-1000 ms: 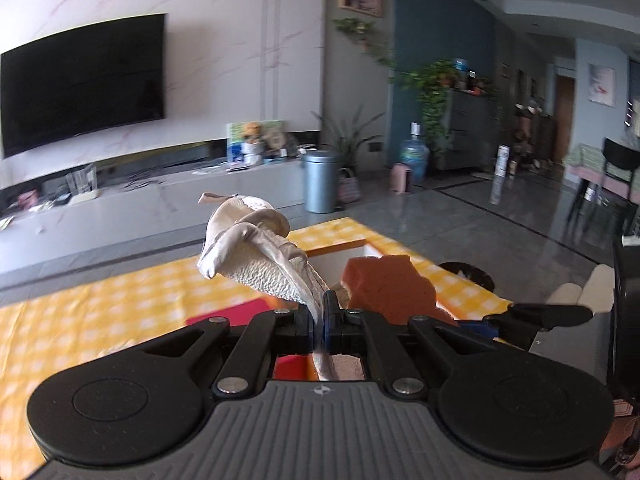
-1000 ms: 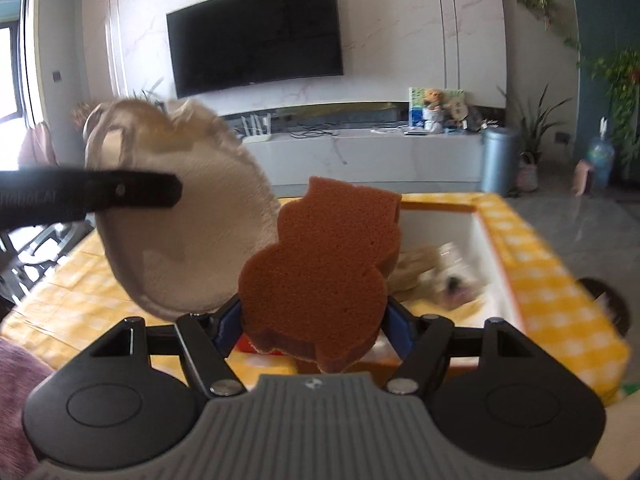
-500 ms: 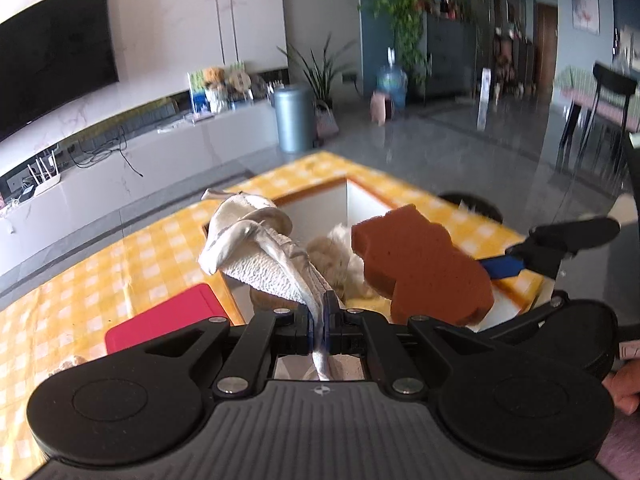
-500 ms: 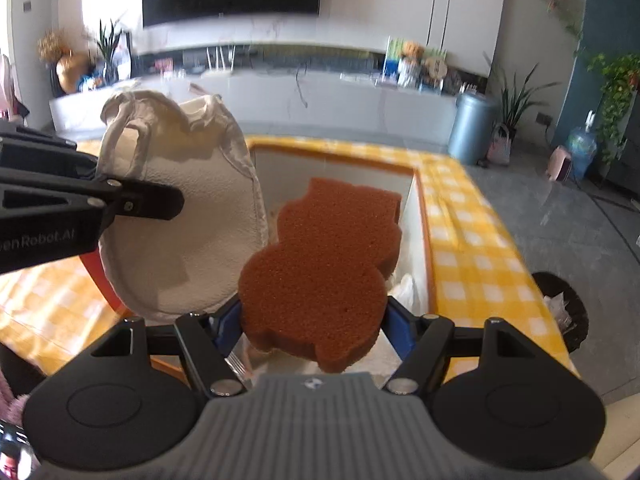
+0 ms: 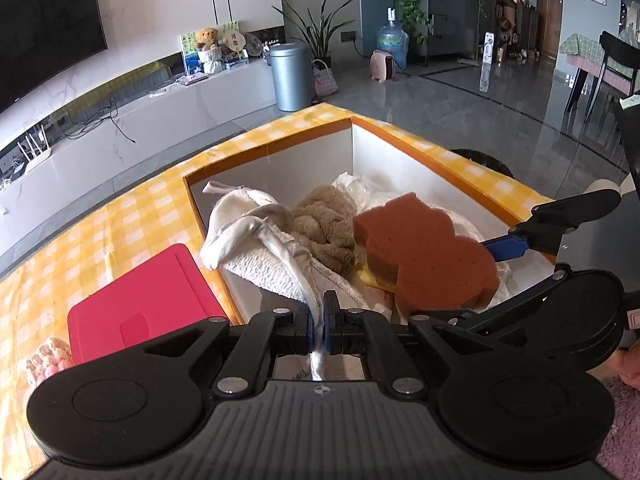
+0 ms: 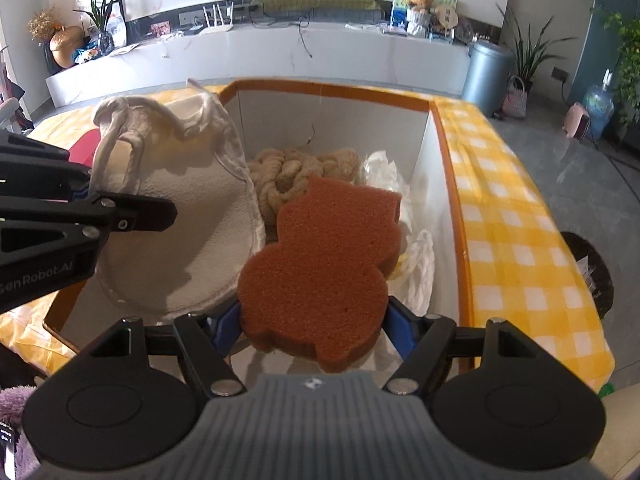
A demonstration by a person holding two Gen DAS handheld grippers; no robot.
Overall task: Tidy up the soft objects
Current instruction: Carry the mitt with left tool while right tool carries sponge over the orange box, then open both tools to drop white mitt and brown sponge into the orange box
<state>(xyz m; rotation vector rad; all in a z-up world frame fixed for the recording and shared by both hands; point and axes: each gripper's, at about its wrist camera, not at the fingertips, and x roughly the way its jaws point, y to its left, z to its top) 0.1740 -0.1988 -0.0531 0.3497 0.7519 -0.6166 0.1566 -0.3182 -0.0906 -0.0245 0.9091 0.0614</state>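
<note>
Both loads hung over the open storage box. The left hand-held gripper pinched a white bath mitt; the right hand-held gripper clasped a brown sponge. Dropping them looked next, calling for both to let go.

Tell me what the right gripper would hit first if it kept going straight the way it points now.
Probably the soft pile in the box: the right gripper and its brown sponge aim at the tan knitted bundle and white crumpled sheet. Depth is unclear.
</note>
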